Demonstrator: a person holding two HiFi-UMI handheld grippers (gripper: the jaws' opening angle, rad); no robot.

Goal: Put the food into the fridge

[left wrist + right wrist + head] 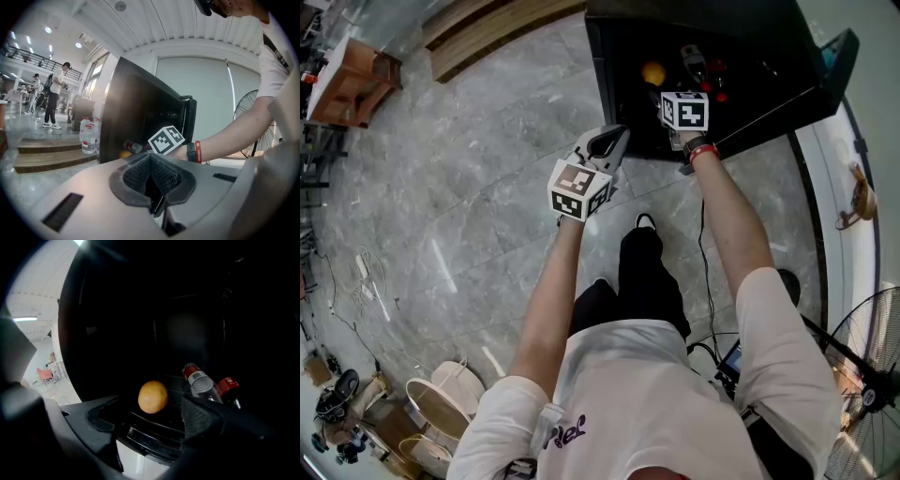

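R tongs point(151, 422) spread wide, empty, at fridge point(614, 66) mouth; yellow fruit point(153, 397) on shelf beside bottles point(201, 381). L tongs point(151, 180) clenched, empty. Placing prob. done, door unshut

left claw point(613, 142) held forward, jaws together (nothing between them), right claw point(694, 64) further ahead, jaws wide apart

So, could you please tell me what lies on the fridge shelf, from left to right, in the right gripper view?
Round yellow-orange fruit → clear bottle with red cap → second red-topped bottle.
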